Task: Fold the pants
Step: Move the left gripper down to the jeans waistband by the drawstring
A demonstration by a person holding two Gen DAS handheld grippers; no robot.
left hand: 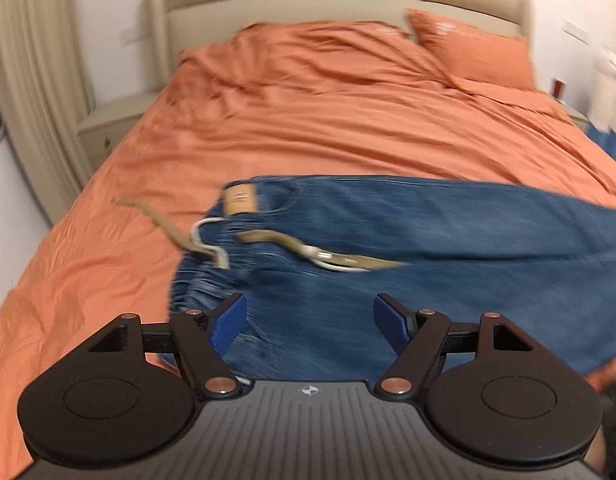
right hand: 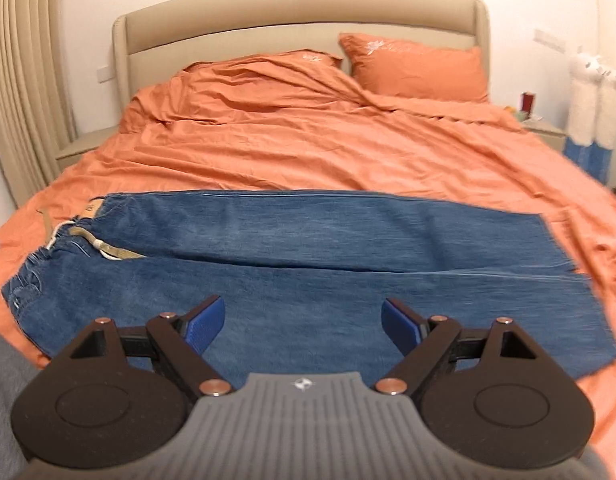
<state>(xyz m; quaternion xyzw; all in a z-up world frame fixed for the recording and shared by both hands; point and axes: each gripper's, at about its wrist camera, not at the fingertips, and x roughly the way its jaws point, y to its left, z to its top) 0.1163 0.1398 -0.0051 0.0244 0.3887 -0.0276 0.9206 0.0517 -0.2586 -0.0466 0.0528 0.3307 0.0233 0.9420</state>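
Blue jeans [right hand: 308, 264] lie flat across the orange bed, waistband to the left, leg hems to the right, the two legs side by side. A tan belt [left hand: 348, 258] with a white cord trails from the waistband [left hand: 203, 276] onto the sheet. My left gripper [left hand: 310, 320] is open and empty, hovering over the waistband end of the jeans [left hand: 428, 248]. My right gripper [right hand: 303, 326] is open and empty, over the middle of the near leg. The left view is motion-blurred.
The orange duvet [right hand: 308, 140] is rumpled toward the beige headboard [right hand: 299, 12], with an orange pillow [right hand: 416, 68] at back right. Nightstands stand on both sides [right hand: 544, 128]. A beige curtain [right hand: 19, 80] hangs at left. Grey fabric [right hand: 3, 400] shows at lower left.
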